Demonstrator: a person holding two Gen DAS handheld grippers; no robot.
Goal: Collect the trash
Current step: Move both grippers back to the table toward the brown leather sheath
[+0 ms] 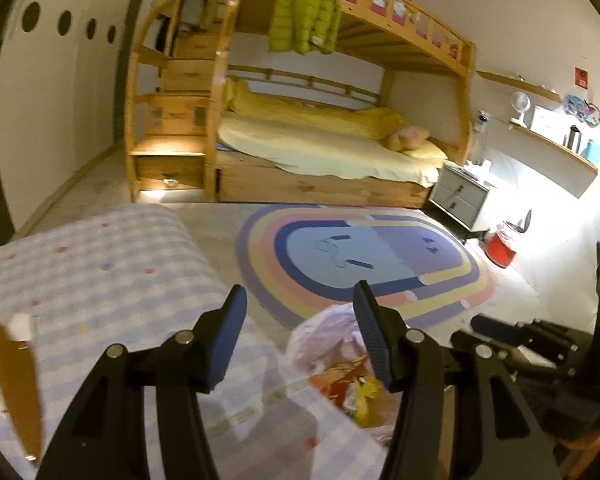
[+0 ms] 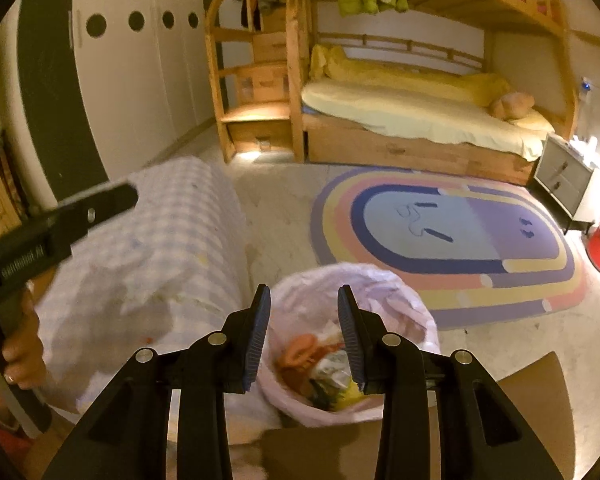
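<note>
Wooden bunk bed [image 1: 340, 92] fills the far wall at 12 o'clock, with an oval rug [image 1: 364, 256] on the floor before it. Left gripper [image 1: 300, 320] is released, jaws wide apart and holding nothing, above a checked tablecloth [image 1: 100, 272]. Right gripper [image 2: 304, 320] is likewise spread and empty, hovering over the pink trash bag [image 2: 400, 292], whose mouth faces upward. Its contents are blurred; its lower part is cut off by the fingers.
</note>
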